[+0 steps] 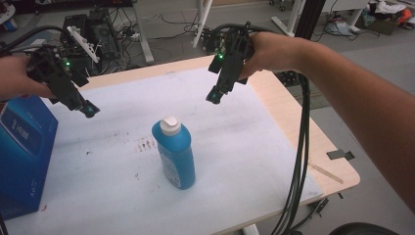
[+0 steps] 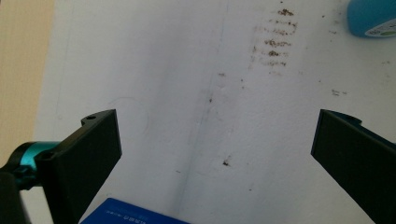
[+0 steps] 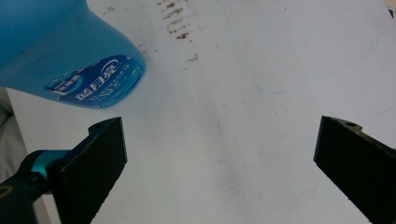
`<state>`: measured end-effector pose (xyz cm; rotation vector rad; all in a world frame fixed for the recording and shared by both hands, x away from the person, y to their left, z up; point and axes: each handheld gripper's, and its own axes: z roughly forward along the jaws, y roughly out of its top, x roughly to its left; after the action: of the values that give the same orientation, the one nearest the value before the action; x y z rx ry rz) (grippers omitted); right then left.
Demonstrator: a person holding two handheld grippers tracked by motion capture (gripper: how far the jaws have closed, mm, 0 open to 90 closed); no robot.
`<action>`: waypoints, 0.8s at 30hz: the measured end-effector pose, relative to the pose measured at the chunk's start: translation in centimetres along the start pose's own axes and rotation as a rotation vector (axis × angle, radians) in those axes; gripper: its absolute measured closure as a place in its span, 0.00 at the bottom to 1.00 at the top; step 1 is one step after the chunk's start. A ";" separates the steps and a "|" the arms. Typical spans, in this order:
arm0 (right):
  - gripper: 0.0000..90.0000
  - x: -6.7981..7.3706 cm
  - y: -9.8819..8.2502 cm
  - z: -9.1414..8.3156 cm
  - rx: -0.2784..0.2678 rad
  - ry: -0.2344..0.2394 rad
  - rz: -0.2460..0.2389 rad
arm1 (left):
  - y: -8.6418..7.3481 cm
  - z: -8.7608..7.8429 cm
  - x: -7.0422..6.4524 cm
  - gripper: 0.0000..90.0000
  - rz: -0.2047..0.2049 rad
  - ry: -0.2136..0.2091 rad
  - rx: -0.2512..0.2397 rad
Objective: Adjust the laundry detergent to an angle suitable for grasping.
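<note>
While the upright blue plastic bottle with a white cap [image 1: 173,152] stands mid-surface nearest you, your left hand-held gripper [image 1: 89,110] and right hand-held gripper [image 1: 214,97] hover beyond it, jaws wide apart, holding nothing.

Grey floor [image 1: 166,29] strewn with cables [image 1: 122,34].

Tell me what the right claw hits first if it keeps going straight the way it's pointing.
Probably the bare white mat: the right claw is open and aimed at it, with the blue bottle off to one side. Depth is unclear.
</note>
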<state>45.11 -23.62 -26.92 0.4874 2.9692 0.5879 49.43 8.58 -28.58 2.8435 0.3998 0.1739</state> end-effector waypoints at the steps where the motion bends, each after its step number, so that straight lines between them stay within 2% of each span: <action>1: 0.02 -0.1 -0.2 0.0 -0.007 -0.001 0.006 | 0.0 0.0 0.0 0.02 0.001 -0.001 0.003; 8: 0.02 0.0 -1.2 0.2 -0.043 -0.036 0.095 | -0.3 -0.1 -0.5 0.02 -0.009 0.003 -0.004; 19: 0.02 0.8 -3.2 0.1 -0.070 -0.070 0.142 | -0.4 -0.6 -1.0 0.02 -0.013 0.012 -0.025; 24: 0.02 0.8 -3.2 0.3 -0.076 -0.068 0.148 | -0.6 -0.6 -1.1 0.02 -0.012 0.011 -0.019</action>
<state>43.41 -26.09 -28.45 0.7092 2.8523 0.6803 48.19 8.93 -28.29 2.8217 0.4146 0.1895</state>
